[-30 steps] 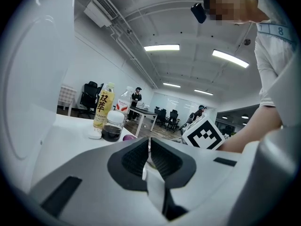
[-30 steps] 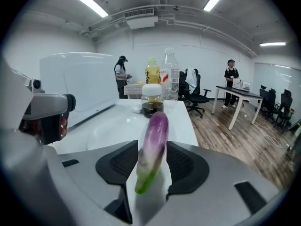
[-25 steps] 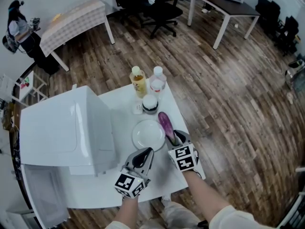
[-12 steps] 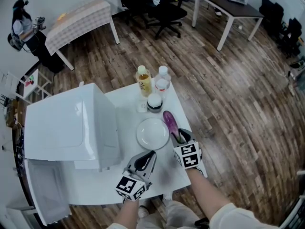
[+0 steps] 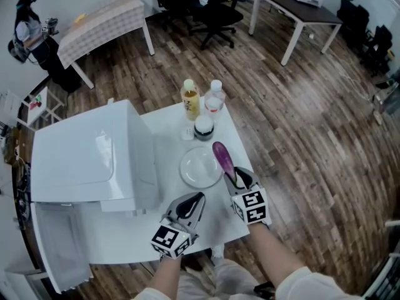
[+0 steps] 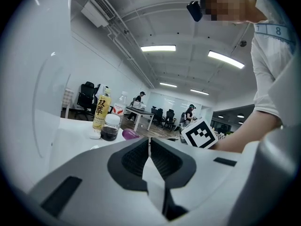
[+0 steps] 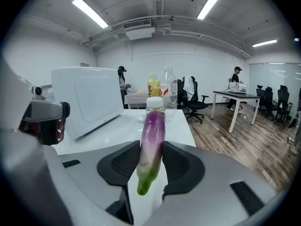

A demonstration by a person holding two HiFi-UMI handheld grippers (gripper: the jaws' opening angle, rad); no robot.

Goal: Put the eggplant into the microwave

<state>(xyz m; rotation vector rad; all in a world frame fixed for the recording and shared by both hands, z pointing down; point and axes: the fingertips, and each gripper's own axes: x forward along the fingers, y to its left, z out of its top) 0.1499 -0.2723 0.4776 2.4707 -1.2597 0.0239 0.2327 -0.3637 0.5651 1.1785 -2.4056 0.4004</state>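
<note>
We clamp the eggplant (image 5: 221, 158) by its stem end, right gripper (image 5: 235, 179) jaws just closed, for carrying; left gripper (image 5: 191, 202), lower centre, pinched together, empty.

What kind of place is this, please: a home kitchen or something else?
Probably an open office or lab, not a home kitchen: black office chairs and a dark desk stand on a wood-pattern floor, and the microwave sits on a plain white table.
</note>
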